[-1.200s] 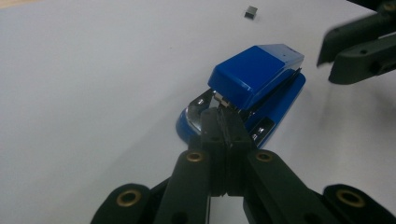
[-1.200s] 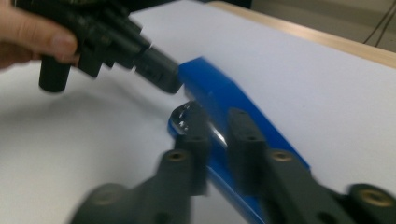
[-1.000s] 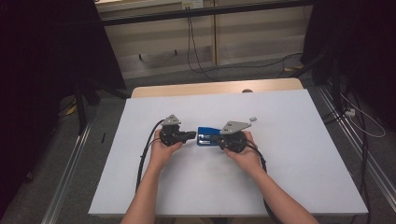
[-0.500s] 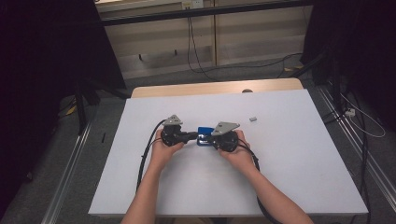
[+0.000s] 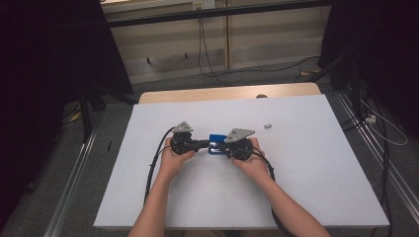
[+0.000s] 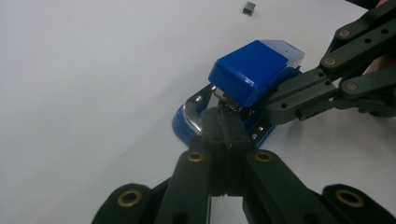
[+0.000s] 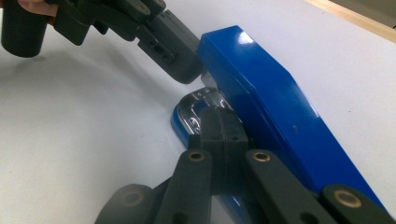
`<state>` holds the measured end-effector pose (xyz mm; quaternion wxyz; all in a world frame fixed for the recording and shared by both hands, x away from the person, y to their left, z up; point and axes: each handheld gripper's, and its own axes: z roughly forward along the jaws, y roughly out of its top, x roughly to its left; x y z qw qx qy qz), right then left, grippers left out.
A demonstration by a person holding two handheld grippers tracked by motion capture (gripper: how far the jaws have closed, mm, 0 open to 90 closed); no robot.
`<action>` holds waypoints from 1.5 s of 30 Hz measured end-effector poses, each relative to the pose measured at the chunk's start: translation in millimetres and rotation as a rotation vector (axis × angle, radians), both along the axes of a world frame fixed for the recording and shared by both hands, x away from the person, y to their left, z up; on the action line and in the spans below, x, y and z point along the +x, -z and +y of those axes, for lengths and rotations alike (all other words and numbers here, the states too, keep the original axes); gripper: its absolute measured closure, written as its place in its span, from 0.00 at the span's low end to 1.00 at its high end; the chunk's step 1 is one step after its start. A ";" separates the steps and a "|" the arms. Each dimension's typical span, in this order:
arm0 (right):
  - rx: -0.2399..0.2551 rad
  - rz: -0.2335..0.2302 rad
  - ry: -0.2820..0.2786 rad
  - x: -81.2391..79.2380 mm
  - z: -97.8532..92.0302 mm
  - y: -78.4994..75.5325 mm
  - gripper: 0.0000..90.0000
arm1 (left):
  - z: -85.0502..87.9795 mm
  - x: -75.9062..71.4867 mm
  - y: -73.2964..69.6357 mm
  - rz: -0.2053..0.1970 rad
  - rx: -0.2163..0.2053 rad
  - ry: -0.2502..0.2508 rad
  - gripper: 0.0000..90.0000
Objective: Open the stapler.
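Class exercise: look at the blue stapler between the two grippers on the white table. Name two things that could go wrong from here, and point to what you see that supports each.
1. Both the left gripper and right gripper have shut jaws at the blue stapler's mouth, so a push could slide it across the smooth white table.
2. The small grey piece lies loose beyond the stapler; a sweeping hand could knock it away.

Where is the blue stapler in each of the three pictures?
High view: the blue stapler lies mid-table, between the two grippers.
Left gripper view: right of centre, top raised, just past the shut jaws.
Right gripper view: it runs from top centre to bottom right, beside the shut jaws.
Shared landmark: the stapler's shiny metal plate at its front end, seen in both gripper views; the small grey block lies on the table in the high and left gripper views.
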<state>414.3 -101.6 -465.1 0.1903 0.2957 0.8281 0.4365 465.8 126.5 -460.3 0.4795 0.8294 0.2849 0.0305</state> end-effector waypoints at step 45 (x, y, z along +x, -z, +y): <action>0.130 -0.063 0.127 -0.4 11.9 -3.6 1.00 | -7.7 -4.2 -20.3 -0.045 -0.096 -0.030 1.00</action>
